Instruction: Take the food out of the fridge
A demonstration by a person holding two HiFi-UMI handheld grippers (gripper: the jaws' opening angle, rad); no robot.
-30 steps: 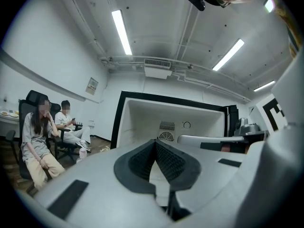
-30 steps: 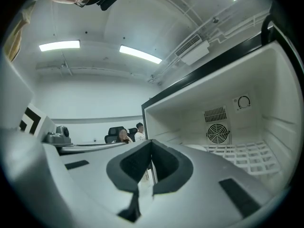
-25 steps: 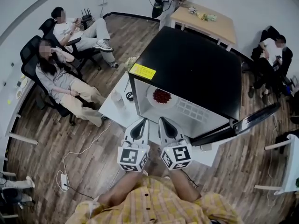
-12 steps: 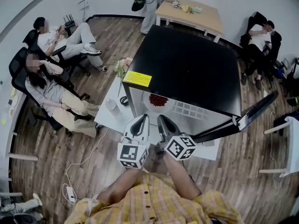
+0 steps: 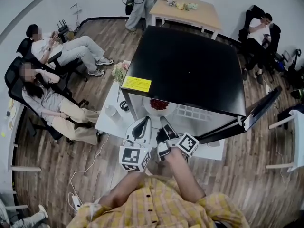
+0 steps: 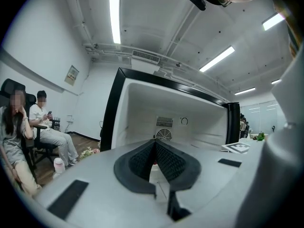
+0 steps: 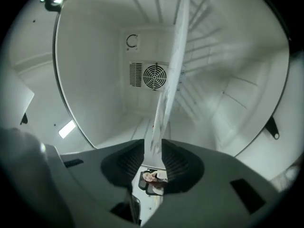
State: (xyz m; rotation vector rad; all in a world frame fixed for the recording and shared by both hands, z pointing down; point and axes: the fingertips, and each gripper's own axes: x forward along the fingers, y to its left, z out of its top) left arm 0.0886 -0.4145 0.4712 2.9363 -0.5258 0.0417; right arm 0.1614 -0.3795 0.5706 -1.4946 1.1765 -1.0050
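Observation:
The black fridge (image 5: 190, 65) stands with its door (image 5: 259, 110) swung open to the right. Inside, a white plate (image 5: 167, 110) carries red food (image 5: 158, 104). Both grippers point into the opening, side by side just in front of the plate. My left gripper (image 5: 142, 123) (image 6: 155, 144) is shut and holds nothing. My right gripper (image 5: 164, 125) (image 7: 153, 151) is rolled onto its side and its jaws are opening. A thin pale edge (image 7: 166, 80) runs between them. I cannot tell if it is the plate's rim or a shelf.
A low white table (image 5: 108, 122) with a bottle (image 5: 110, 110) and flowers (image 5: 118, 71) stands left of the fridge. Two people (image 5: 52, 87) sit further left, another person (image 5: 259, 30) at the back right. A wooden table (image 5: 190, 11) is behind. A power strip (image 5: 76, 202) lies on the floor.
My right gripper has rolled onto its side and sunk lower at the fridge opening. The left gripper has edged forward a little and stays shut.

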